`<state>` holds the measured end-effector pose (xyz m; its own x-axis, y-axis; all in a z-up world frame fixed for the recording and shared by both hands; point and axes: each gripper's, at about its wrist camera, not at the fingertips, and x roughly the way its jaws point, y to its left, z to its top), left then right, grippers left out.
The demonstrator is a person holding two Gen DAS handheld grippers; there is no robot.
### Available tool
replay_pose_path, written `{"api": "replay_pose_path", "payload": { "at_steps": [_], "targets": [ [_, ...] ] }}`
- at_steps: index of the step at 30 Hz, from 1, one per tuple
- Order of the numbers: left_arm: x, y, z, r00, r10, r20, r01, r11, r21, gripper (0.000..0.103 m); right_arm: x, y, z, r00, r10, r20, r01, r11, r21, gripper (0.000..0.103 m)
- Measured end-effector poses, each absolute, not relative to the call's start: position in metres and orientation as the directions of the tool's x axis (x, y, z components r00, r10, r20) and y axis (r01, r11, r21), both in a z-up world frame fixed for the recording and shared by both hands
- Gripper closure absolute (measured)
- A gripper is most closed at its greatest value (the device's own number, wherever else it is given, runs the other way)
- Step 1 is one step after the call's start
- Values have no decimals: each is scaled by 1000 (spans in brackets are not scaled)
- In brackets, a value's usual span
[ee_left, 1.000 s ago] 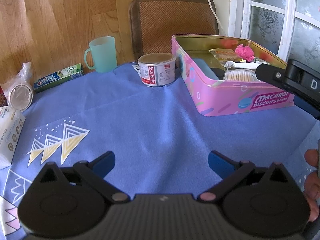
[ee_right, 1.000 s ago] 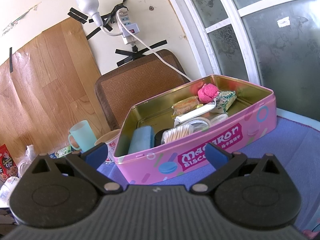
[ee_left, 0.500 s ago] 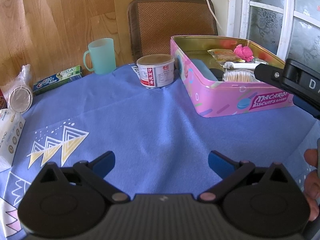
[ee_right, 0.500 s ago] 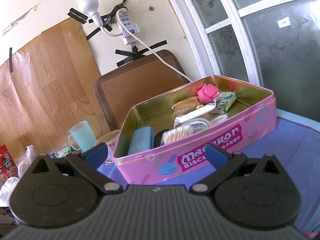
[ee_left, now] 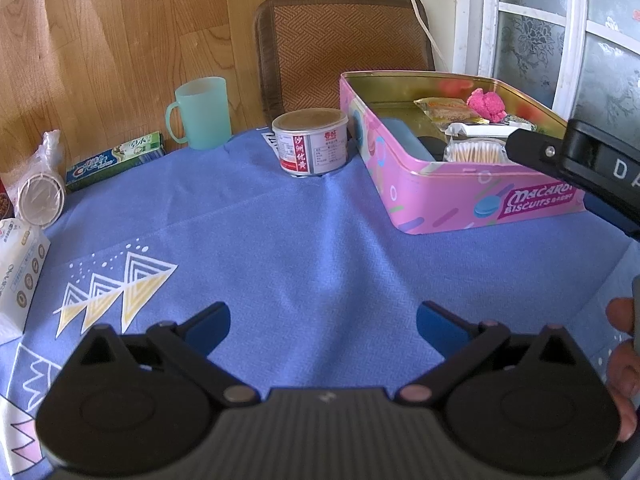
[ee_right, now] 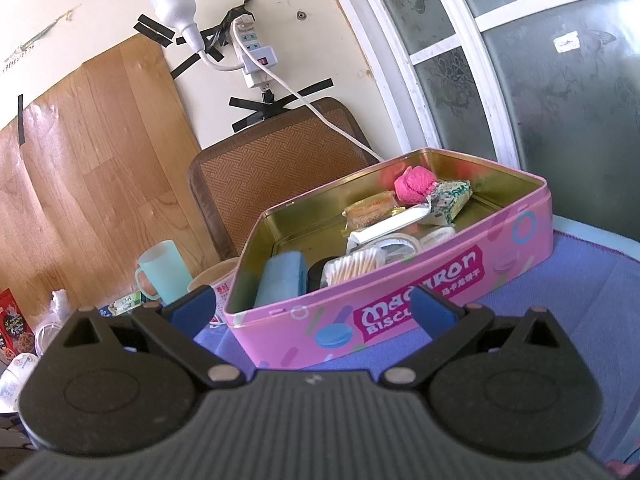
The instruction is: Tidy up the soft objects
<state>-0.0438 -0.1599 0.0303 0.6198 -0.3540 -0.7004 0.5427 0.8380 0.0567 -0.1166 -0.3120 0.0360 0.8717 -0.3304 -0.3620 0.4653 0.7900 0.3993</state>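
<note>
I have the left gripper [ee_left: 322, 322] hovering low over the blue tablecloth [ee_left: 280, 248], its blue-tipped jaws spread wide with nothing between them. The right gripper [ee_right: 312, 306] faces the pink biscuit tin [ee_right: 440, 300] from just in front of its long side, jaws equally wide and empty; from the left wrist camera I see its black body at the tin's right end. The tin stands open on the cloth, and the soft things lie inside it: a pink fluffy ball [ee_right: 414, 184] toward the far corner, touching a green-and-white sponge-like piece [ee_right: 450, 198], with a wrapped snack [ee_right: 370, 210], a white packet [ee_right: 390, 226], a pack of cotton swabs [ee_right: 354, 266] and a blue case [ee_right: 282, 278] nearer my side. Left of the tin I see a lidded can [ee_left: 310, 140], then a mint-green mug [ee_left: 200, 112], a toothpaste box [ee_left: 116, 160] and a tissue pack [ee_left: 18, 276] at the cloth's left edge.
</note>
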Motion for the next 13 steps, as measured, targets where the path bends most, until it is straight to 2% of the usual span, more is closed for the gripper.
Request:
{"api": "replay_pose_path", "payload": {
  "at_steps": [6,13],
  "targets": [
    [-44,-160,30,621,-355,-699,543,838,57,0,-116,-312,36,872,-330,-362,465,790,399,0],
    [-51,-157,36,643,-397,-656,565,823,56,0,-117,-312,36,871,-335,-360,467,791,394,0]
  ]
}}
